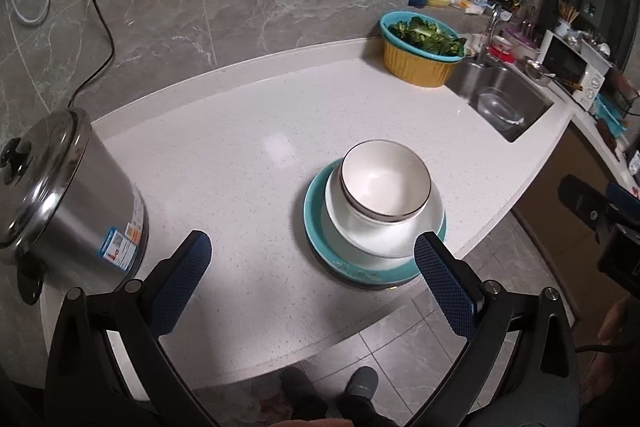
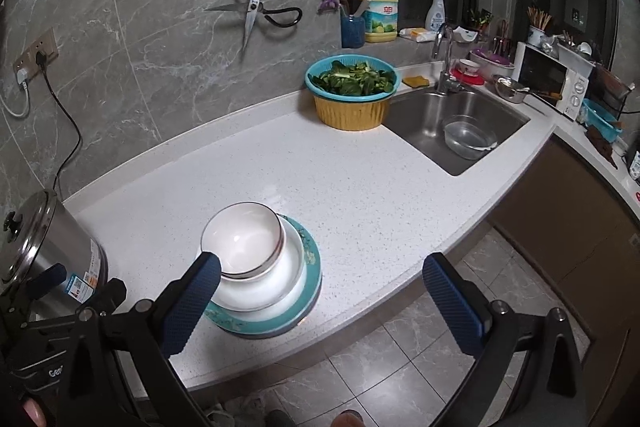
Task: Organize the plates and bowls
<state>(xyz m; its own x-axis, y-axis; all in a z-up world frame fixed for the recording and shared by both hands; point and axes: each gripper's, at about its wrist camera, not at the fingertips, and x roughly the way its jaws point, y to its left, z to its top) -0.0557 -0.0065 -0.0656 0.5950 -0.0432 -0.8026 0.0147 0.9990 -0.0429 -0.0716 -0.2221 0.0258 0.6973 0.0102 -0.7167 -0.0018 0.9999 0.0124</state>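
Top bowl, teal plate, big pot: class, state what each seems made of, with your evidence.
Top bowl: likely glazed ceramic; glossy white, dark rim line.
Teal plate: probably glazed ceramic; shiny with painted pattern.
Big pot: stainless steel; brushed, mirror-like reflections.

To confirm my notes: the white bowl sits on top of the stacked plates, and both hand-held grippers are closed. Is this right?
Not fully. The white bowl does top the stacked plates, but the left hand-held gripper and right hand-held gripper are open and empty, as each wrist view shows.
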